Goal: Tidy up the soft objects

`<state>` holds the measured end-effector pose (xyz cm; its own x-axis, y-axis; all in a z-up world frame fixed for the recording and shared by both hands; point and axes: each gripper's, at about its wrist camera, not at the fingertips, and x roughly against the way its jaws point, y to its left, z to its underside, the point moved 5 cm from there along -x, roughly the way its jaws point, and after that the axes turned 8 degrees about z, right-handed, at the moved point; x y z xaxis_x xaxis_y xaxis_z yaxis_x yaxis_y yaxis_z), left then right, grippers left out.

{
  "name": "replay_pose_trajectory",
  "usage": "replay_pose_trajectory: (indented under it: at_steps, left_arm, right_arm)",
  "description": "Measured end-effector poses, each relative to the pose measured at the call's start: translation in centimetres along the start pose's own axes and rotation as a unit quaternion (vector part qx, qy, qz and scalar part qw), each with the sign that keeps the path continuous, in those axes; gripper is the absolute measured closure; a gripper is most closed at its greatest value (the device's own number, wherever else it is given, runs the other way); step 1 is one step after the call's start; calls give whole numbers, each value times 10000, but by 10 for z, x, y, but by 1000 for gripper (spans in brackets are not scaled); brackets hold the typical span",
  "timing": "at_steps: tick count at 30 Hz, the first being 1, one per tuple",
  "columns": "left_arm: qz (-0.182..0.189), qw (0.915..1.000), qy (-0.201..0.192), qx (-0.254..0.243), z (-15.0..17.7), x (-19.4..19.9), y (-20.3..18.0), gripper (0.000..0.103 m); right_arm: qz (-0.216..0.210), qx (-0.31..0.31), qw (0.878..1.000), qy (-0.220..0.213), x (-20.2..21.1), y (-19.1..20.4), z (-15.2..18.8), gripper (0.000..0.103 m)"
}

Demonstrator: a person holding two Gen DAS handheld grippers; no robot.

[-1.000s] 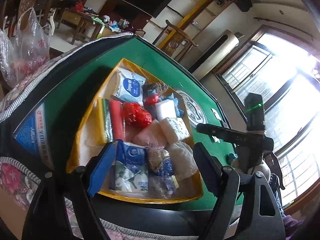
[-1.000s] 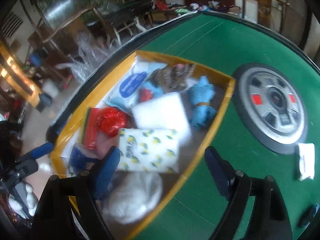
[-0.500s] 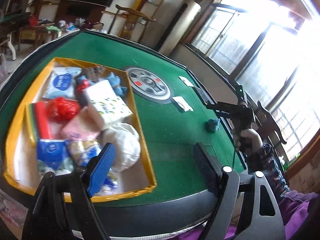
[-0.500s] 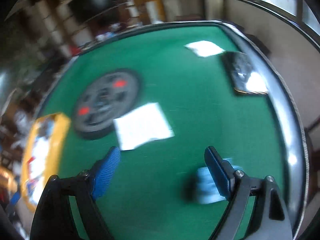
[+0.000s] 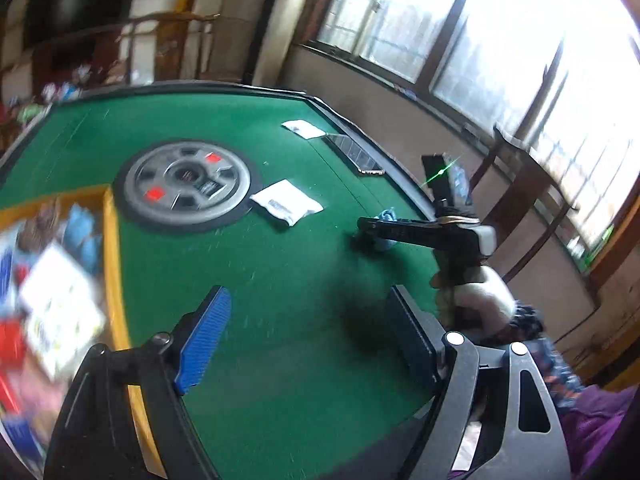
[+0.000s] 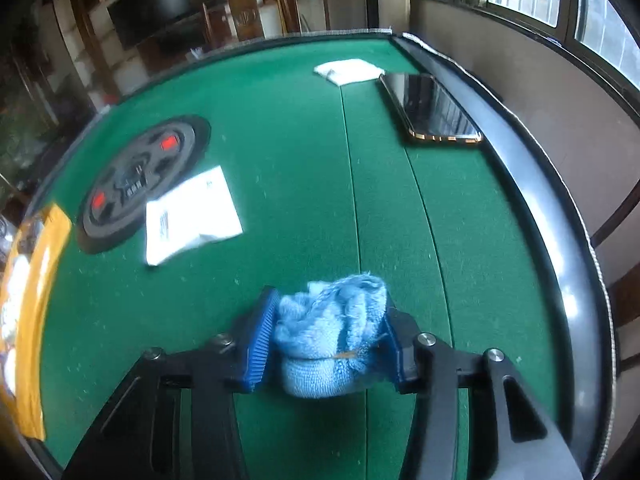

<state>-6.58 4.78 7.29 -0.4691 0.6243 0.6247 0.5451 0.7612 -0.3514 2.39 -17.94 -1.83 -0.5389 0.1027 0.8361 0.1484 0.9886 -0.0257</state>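
My right gripper [image 6: 326, 342] is shut on a crumpled light blue cloth [image 6: 328, 340], squeezed between both pads on the green table near its right edge. In the left wrist view the right gripper [image 5: 370, 234] reaches over the same blue cloth [image 5: 386, 216]. My left gripper [image 5: 308, 340] is open and empty above the green felt. The yellow box [image 5: 114, 280] with several soft packets stands at the left, blurred; it also shows in the right wrist view [image 6: 36, 304].
A round grey control disc [image 6: 140, 180] sits mid-table. A white packet [image 6: 192, 214] lies beside it, another white packet [image 6: 348, 70] at the far side. A black phone [image 6: 430, 108] lies by the raised table rim [image 6: 540, 216].
My right gripper swung from the yellow box to the table's right side and closed on the blue cloth. My left gripper turned right, away from the box.
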Motion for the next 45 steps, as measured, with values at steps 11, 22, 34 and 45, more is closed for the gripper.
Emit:
replay_pose_trajectory:
  at_steps: [11,22,34,45]
  left_arm:
    - [-1241,9735,1423,-1292,-57,-196,22,23]
    - [-1418,9785,1243,-833,-64,-207,40,20]
    - [-1929,9652,1260,-1234,-43,-185,18,36]
    - [-2028,9633,1284,-1200,-44,-183,27,35]
  right_arm:
    - [-597,-369,9975,-116,-5,-12,2,62]
    - [-1010,-696,9924,26,-5,-21,4,58]
    - [-1110,-600,9920,-29,-4,-13,4,46]
    - [-1081,-563,9925,-40,-5,-12,2,46]
